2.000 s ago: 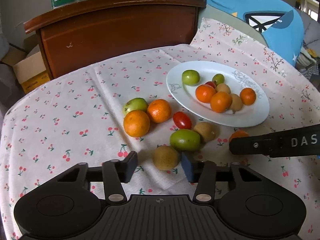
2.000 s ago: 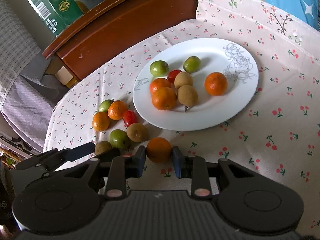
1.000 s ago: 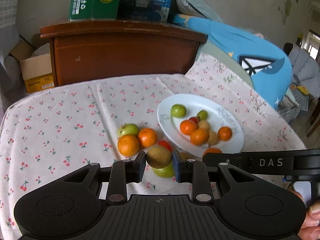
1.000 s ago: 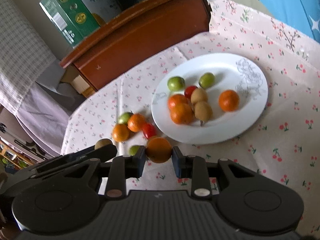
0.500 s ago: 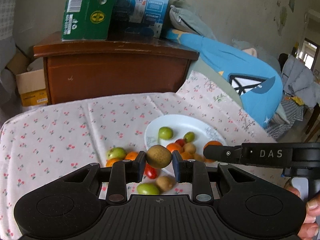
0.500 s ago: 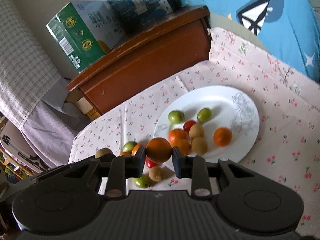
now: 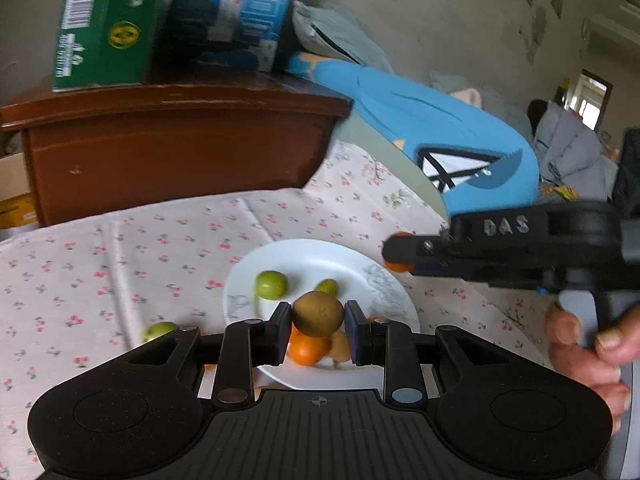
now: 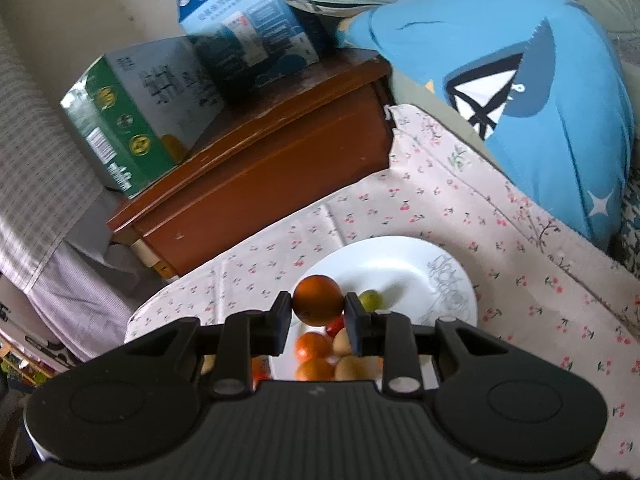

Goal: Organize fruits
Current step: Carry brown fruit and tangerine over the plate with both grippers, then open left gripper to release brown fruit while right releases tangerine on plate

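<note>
My left gripper (image 7: 318,327) is shut on a brown kiwi (image 7: 318,314) and holds it in the air above the near edge of the white plate (image 7: 304,264). My right gripper (image 8: 318,318) is shut on an orange (image 8: 318,300) and holds it high over the plate (image 8: 404,264). The right gripper also shows in the left wrist view (image 7: 400,254), with the orange (image 7: 397,267) peeking out beside its finger. The plate holds green fruits (image 7: 271,285), oranges (image 7: 308,350) and kiwis (image 8: 352,366). One green fruit (image 7: 159,330) lies on the cloth left of the plate.
The table wears a cherry-print cloth (image 7: 140,256). A brown wooden cabinet (image 7: 176,144) stands behind it with a green box (image 7: 104,20) and a blue box (image 7: 236,12) on top. A blue cushion (image 7: 440,148) lies at the back right.
Both grippers have risen higher with their fruit and moved over the plate. The loose fruits on the cloth have mostly dropped out of sight behind the gripper bodies.
</note>
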